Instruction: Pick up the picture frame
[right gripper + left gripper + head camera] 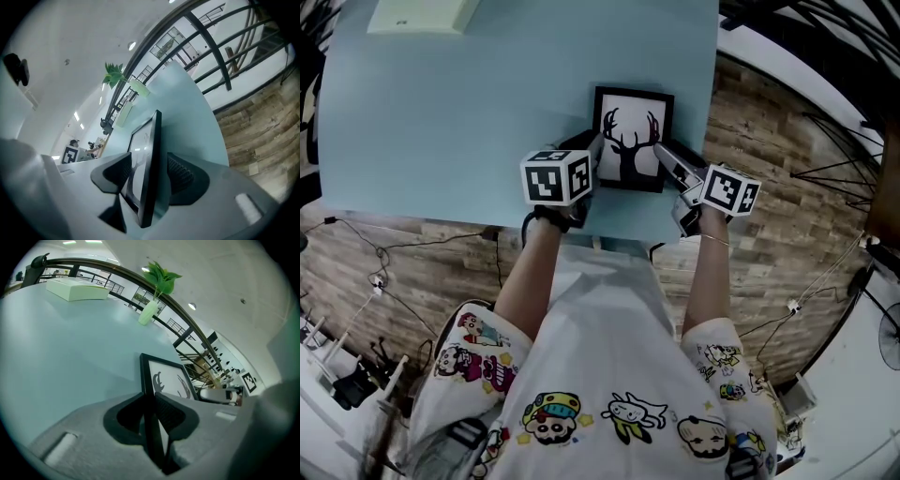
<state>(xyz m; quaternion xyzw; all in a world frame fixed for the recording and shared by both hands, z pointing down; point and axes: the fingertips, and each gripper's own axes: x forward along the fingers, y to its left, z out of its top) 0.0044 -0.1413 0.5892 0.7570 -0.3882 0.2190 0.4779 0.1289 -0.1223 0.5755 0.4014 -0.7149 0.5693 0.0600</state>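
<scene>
The picture frame point(630, 141) is black with a deer silhouette on white, and it sits near the front right corner of the pale blue table point(441, 122). My left gripper point(592, 155) is at its near left edge. In the left gripper view the frame point(168, 378) rises between the jaws, and my left gripper point(151, 401) is shut on its thin black edge. My right gripper point(667, 161) is at the near right edge. In the right gripper view the frame point(149, 154) stands between the pads of my right gripper point(150, 171), with a gap showing beside the right pad.
A flat pale box point(422, 14) lies at the table's far left. A small vase with a green plant point(149, 312) stands at the far edge. The table's right and front edges drop to a wood-plank floor point(769, 187). Railings run behind.
</scene>
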